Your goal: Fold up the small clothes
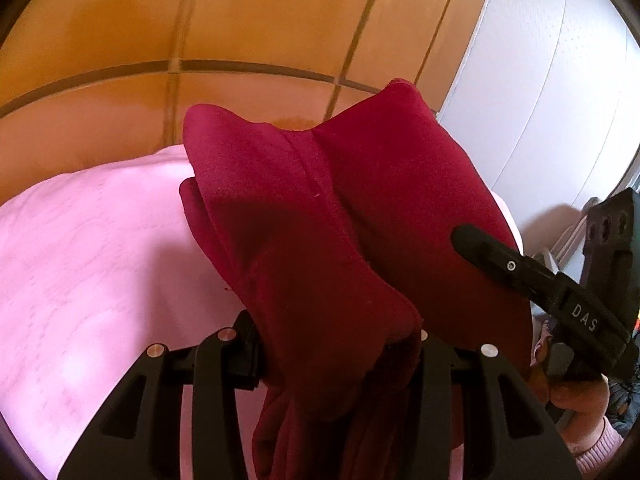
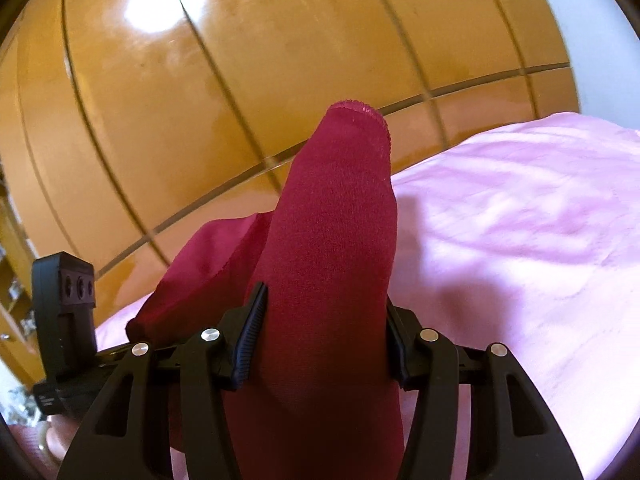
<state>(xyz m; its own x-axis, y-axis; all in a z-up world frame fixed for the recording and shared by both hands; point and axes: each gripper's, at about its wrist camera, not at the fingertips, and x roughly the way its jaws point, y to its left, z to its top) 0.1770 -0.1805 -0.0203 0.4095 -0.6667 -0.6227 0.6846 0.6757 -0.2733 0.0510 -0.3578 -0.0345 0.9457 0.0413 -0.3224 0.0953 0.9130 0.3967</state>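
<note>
A dark red garment (image 1: pixel 320 208) hangs in the air over the pink sheet, held up between both grippers. In the left wrist view my left gripper (image 1: pixel 336 354) is shut on a bunched part of it, and the cloth drapes over the fingers and hides their tips. One finger (image 1: pixel 488 252) of the right gripper reaches in from the right edge, behind the cloth. In the right wrist view my right gripper (image 2: pixel 322 344) is shut on a thick fold of the red garment (image 2: pixel 332 232), whose hemmed end stands up ahead. The left gripper's body (image 2: pixel 64 292) shows at the far left.
A pink bedsheet (image 1: pixel 92 248) (image 2: pixel 520 220) lies below both grippers. Behind it stands a glossy wooden panelled board (image 1: pixel 240 28) (image 2: pixel 200 80). A white wall (image 1: pixel 540 80) is to the right. A hand in a pink sleeve (image 1: pixel 580 404) holds the right gripper.
</note>
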